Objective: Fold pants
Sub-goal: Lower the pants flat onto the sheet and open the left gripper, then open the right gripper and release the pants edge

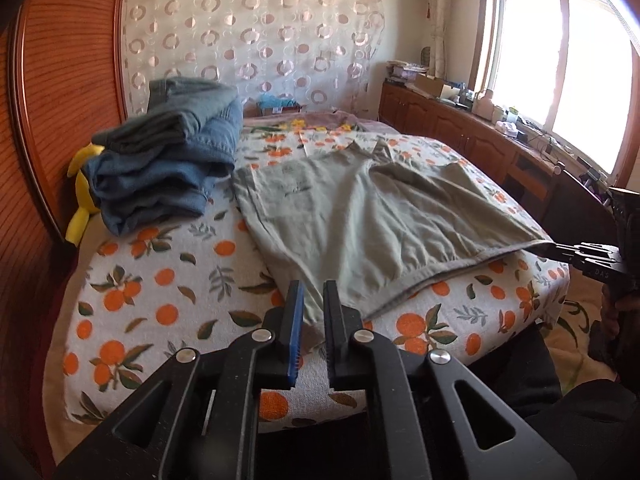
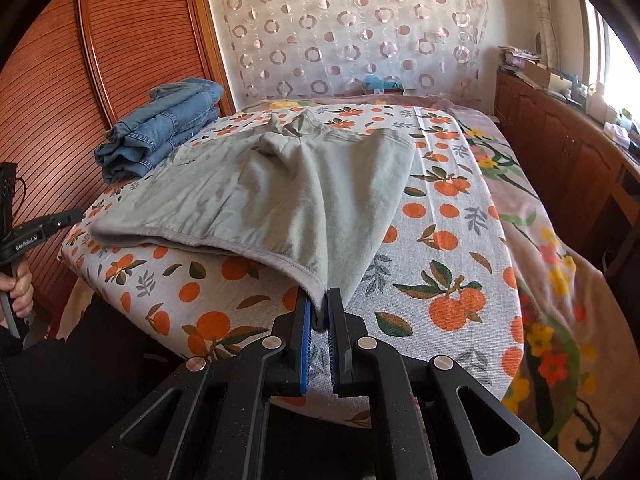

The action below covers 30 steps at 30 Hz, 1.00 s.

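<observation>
The green pants point(image 2: 280, 200) lie spread out on the orange-print sheet point(image 2: 440, 240) on the bed. My right gripper point(image 2: 320, 312) pinches their near corner tight. My left gripper point(image 1: 313, 304) is open a crack, the other near corner loose between its fingers. Folded jeans point(image 1: 168, 168) sit far left

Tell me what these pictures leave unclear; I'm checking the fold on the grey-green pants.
- Pants underside: both views, hidden by their own top layer.
- Leg ends: right wrist view, bunched and too small.
- Yellow toy: left wrist view, mostly behind the folded jeans.
</observation>
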Each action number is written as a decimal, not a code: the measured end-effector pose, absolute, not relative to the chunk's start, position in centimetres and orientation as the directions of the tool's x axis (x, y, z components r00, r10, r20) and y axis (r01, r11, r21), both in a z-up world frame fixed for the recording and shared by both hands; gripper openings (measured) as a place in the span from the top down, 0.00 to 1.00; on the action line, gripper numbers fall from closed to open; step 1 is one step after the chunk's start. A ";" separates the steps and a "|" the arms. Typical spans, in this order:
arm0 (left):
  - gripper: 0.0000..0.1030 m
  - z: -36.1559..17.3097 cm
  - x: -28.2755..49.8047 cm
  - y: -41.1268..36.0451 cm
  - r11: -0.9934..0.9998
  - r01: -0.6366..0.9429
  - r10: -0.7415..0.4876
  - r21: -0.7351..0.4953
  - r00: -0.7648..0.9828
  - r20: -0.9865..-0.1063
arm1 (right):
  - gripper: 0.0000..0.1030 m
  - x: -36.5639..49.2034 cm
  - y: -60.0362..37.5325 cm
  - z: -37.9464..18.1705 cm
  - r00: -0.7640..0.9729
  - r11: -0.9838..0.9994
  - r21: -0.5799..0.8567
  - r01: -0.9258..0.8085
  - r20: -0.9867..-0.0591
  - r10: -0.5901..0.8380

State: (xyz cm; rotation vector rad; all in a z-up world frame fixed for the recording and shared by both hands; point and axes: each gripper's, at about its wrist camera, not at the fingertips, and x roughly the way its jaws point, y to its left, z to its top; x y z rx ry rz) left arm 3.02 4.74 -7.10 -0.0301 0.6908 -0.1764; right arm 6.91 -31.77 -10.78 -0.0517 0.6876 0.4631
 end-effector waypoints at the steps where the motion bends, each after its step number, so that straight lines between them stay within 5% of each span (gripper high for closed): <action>1: 0.86 -6.7 3.0 4.8 0.984 0.155 -0.174 -0.085 0.761 -0.625 | 0.92 6.7 -31.8 -10.6 0.677 0.897 0.099 -0.431 -0.622 0.394; 9: 0.55 -5.5 4.4 4.6 0.982 0.176 -0.180 -0.068 0.774 -0.606 | 0.90 5.8 -32.6 -9.2 0.700 0.904 0.071 -0.422 -0.609 0.374; 17: 0.52 -4.4 8.4 2.9 0.970 0.228 -0.234 -0.085 0.781 -0.579 | 0.89 6.6 -33.7 -8.4 0.728 0.927 0.063 -0.371 -0.600 0.332; 22: 0.33 -4.0 11.9 0.9 0.967 0.248 -0.238 -0.056 0.803 -0.546 | 0.86 7.6 -34.1 -8.2 0.743 0.933 0.064 -0.354 -0.587 0.322; 30: 0.28 -5.6 16.4 -1.0 0.957 0.278 -0.274 -0.078 0.787 -0.552 | 0.74 12.0 -33.3 -8.5 0.759 0.940 0.074 -0.333 -0.570 0.314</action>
